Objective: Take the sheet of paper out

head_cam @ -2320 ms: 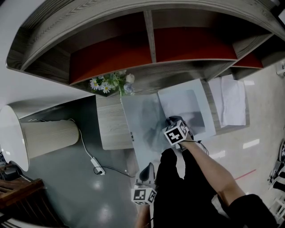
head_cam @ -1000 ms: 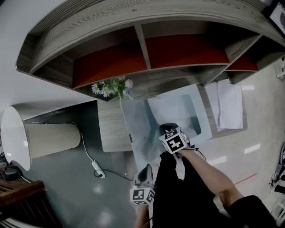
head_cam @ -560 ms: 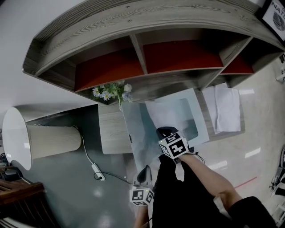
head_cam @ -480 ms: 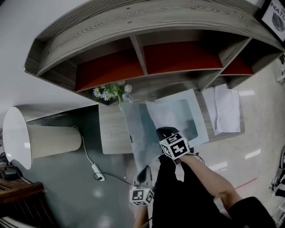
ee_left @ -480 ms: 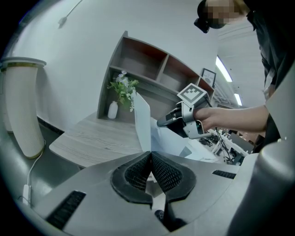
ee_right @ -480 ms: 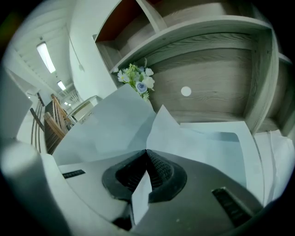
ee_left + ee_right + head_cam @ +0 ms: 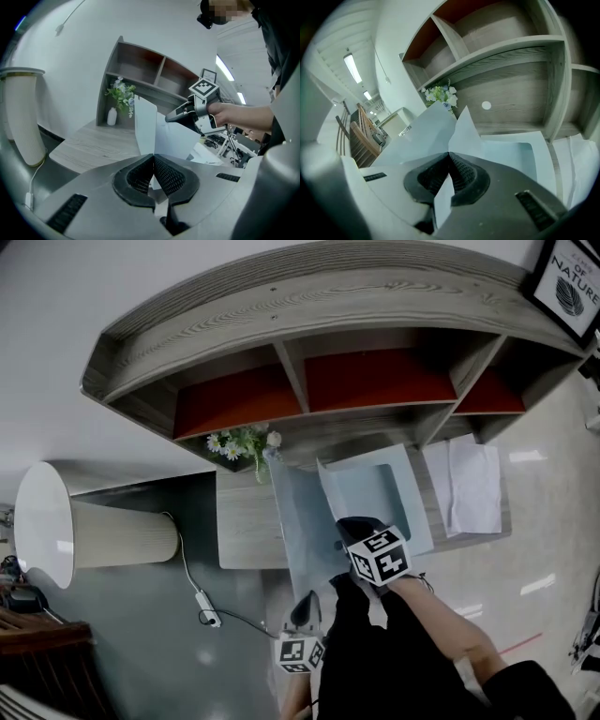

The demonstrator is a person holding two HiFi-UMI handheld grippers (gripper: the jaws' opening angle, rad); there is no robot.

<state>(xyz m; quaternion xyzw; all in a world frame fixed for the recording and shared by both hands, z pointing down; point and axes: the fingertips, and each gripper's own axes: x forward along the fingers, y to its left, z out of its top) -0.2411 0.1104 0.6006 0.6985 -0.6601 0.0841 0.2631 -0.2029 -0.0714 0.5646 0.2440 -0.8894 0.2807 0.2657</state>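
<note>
Paper (image 7: pixel 463 129) stands up in a peak over the pale blue folder leaf (image 7: pixel 389 488) that lies flat on the wooden table (image 7: pixel 246 531). A cream lamp (image 7: pixel 103 535) sits at 9 o'clock from the folder. The left gripper (image 7: pixel 153 158) has its fingers pressed shut on the folder's grey-blue flap (image 7: pixel 300 512), held up on edge. The right gripper (image 7: pixel 450 155) has its fingers clamped tight on the paper. Loose white sheets (image 7: pixel 473 484) lie at 3 o'clock.
</note>
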